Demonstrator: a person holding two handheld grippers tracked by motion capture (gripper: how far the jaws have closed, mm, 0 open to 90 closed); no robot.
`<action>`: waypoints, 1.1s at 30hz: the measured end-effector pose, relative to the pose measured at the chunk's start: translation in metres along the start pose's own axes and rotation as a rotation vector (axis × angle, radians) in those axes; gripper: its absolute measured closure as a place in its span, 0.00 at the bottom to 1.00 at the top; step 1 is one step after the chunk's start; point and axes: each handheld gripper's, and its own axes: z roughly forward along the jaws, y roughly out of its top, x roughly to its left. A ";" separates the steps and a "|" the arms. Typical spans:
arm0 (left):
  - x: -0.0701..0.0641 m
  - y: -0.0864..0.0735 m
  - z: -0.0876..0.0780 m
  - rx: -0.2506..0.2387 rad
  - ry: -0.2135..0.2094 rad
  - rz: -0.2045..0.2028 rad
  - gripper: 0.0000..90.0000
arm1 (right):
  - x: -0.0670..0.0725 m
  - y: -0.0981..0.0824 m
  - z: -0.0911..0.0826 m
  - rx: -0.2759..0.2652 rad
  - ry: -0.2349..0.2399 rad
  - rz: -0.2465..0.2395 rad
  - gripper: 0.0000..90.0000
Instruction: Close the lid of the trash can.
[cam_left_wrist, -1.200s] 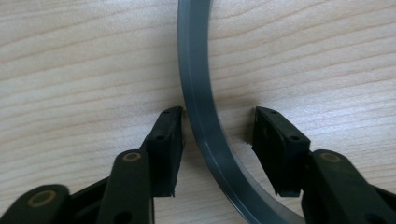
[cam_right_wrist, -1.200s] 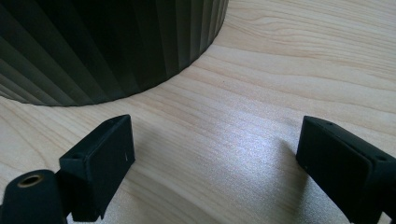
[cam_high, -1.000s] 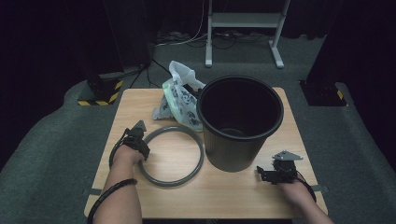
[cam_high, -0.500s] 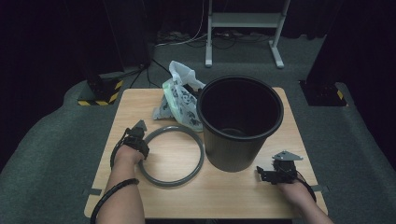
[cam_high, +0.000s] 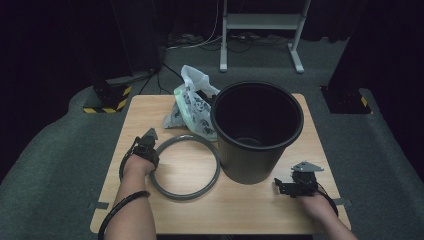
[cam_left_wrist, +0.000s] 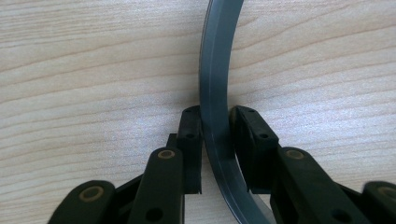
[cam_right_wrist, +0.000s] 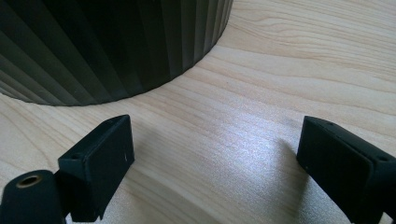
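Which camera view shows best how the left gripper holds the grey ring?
The left gripper view: there the left gripper has just closed its jaws on the grey ring, one pad on each side of the band. The high view shows the whole ring flat on the table, but the grip is too small to judge.

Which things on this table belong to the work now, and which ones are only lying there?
In the work:
- grey ring, between the two pads of the left tongs, which have just been closing on it
- black bin
- right tongs, open beside the bin

Only lying there:
- plastic bag behind the ring
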 end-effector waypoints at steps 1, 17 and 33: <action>0.000 -0.001 0.000 -0.006 -0.001 -0.003 0.80 | 0.000 0.000 0.000 0.000 0.001 0.000 0.12; 0.011 -0.011 -0.002 -0.040 -0.075 -0.016 0.86 | 0.000 0.000 0.000 0.001 0.002 -0.002 0.12; 0.029 -0.023 -0.010 -0.075 -0.199 -0.059 0.87 | 0.000 0.000 0.000 0.002 0.003 -0.001 0.12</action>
